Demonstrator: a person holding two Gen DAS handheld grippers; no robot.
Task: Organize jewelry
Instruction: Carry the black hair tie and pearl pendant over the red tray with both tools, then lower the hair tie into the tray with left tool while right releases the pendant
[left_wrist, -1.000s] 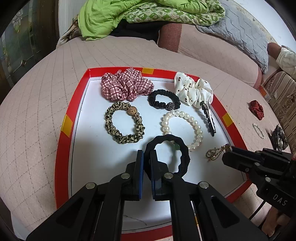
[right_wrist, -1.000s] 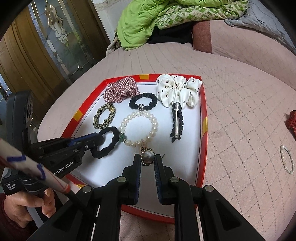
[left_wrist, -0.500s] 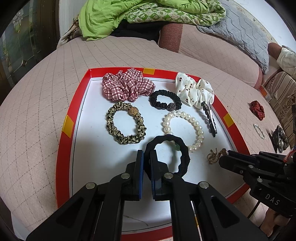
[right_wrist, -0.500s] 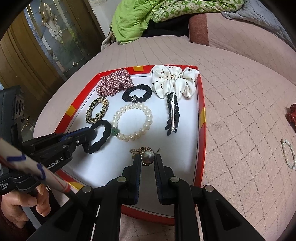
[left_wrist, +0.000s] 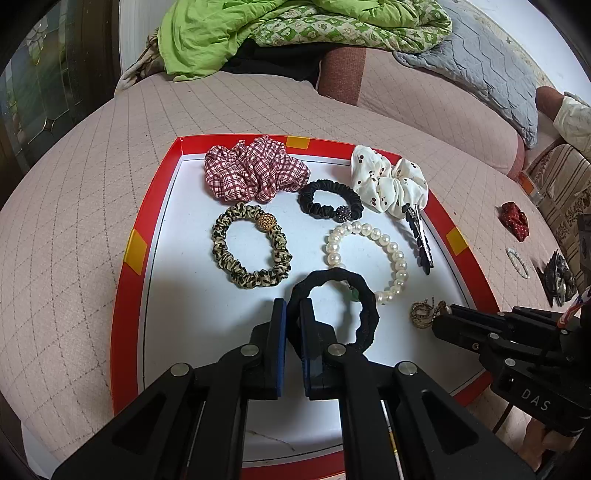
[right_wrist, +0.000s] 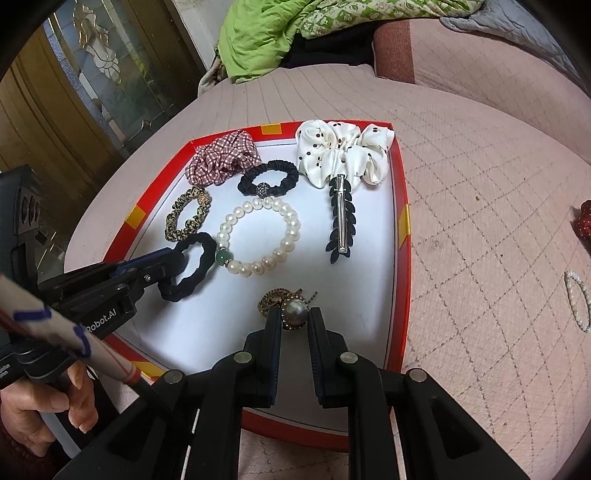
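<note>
Brooch dragged nearer tray front, pinched in right gripper; lower gently, left gripper clamping black hair tie.

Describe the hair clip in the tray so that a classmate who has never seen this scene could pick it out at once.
Start at the red-rimmed tray on the pink quilted cover. Find the white spotted scrunchie in its far right corner; the hair clip lies just below it, one end tucked under the fabric. It is the only long, straight piece: a silver bar edged with black leaves, while its neighbours are all rings.
</note>
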